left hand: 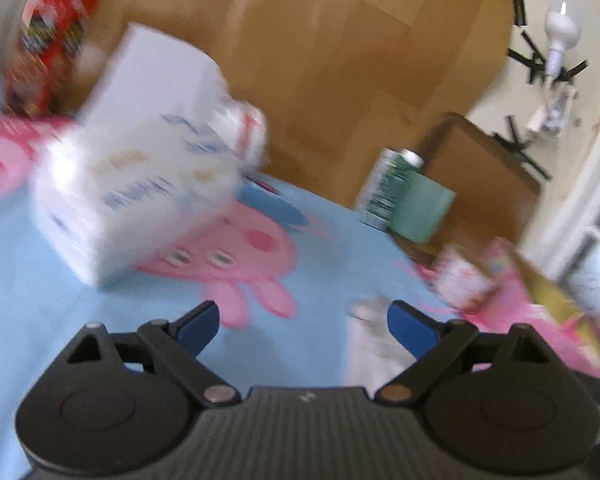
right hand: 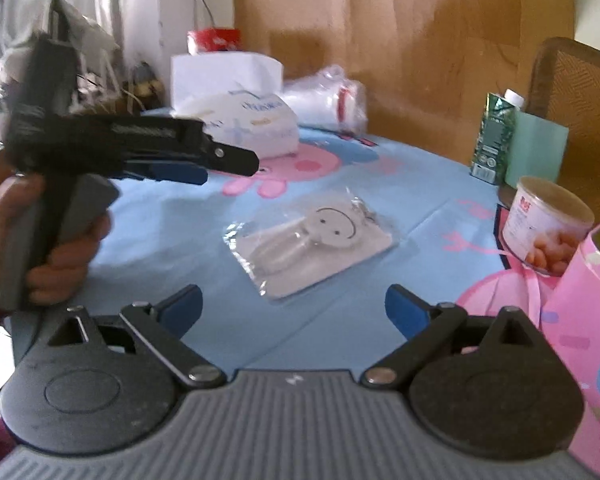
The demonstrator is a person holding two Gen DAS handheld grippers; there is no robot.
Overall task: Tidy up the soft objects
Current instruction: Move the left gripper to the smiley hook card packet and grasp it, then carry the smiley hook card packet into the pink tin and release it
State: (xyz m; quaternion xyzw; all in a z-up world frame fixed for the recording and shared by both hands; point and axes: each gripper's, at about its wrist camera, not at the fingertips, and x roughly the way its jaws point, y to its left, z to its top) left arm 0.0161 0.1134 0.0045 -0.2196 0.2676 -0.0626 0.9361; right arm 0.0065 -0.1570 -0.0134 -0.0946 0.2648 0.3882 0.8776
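A white soft item with a smiley face in a clear plastic bag [right hand: 310, 242] lies on the blue Peppa Pig tablecloth [right hand: 152, 232], just ahead of my open, empty right gripper [right hand: 294, 308]. The same bag [left hand: 370, 332] shows blurred by the right finger of my open, empty left gripper [left hand: 304, 326]. A white tissue pack [left hand: 140, 184] stands ahead-left of the left gripper; it also shows in the right wrist view [right hand: 240, 120]. A clear bag of white soft goods [right hand: 328, 100] lies behind it. The left gripper [right hand: 204, 168] shows from the side, hand-held.
A green carton [right hand: 494, 136] and a mint box [right hand: 536, 156] stand at the far right. A can of food [right hand: 544, 224] sits by a pink gift bag [right hand: 580, 344] at right. A red package [left hand: 48, 48] stands far left. Cardboard [right hand: 400, 40] backs the table.
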